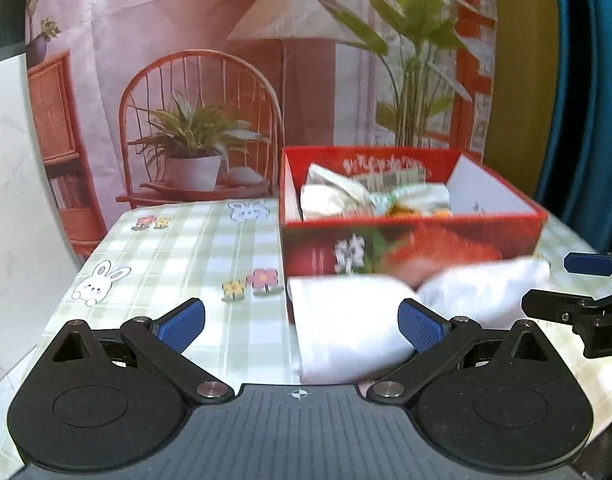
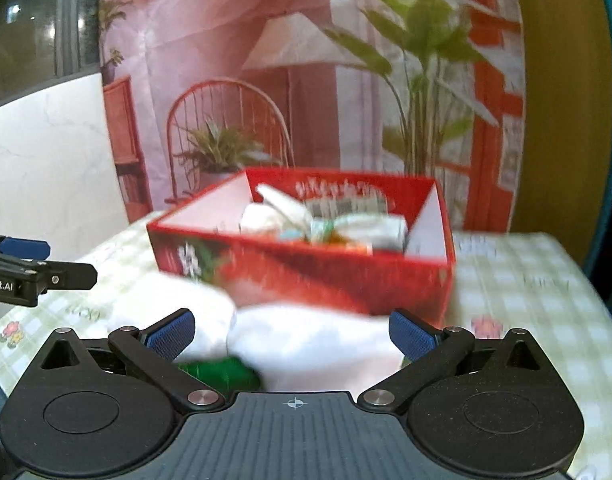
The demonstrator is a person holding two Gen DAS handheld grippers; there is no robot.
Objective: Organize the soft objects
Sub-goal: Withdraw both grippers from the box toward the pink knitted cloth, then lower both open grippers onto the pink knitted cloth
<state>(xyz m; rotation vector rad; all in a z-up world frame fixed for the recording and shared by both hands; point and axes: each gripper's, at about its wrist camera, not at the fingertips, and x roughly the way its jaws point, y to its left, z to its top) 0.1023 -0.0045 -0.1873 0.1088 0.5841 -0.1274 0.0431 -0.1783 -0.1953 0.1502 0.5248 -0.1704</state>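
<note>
A white folded cloth [image 1: 354, 320] lies on the table in front of a red box [image 1: 410, 240]. The box holds several pale soft items [image 1: 378, 196]. My left gripper [image 1: 301, 322] is open, its right finger over the cloth's near end. My right gripper [image 2: 291, 330] is open above the same white cloth [image 2: 306, 340], just short of the red box [image 2: 306, 272]. A green patch [image 2: 221, 372] shows under the cloth by the right gripper's left finger. The views are blurred.
The table wears a green checked cloth [image 1: 177, 248] with rabbit and flower stickers. A printed backdrop [image 1: 225, 80] of a chair, lamp and plants hangs behind. A white panel [image 1: 9, 200] stands at the left.
</note>
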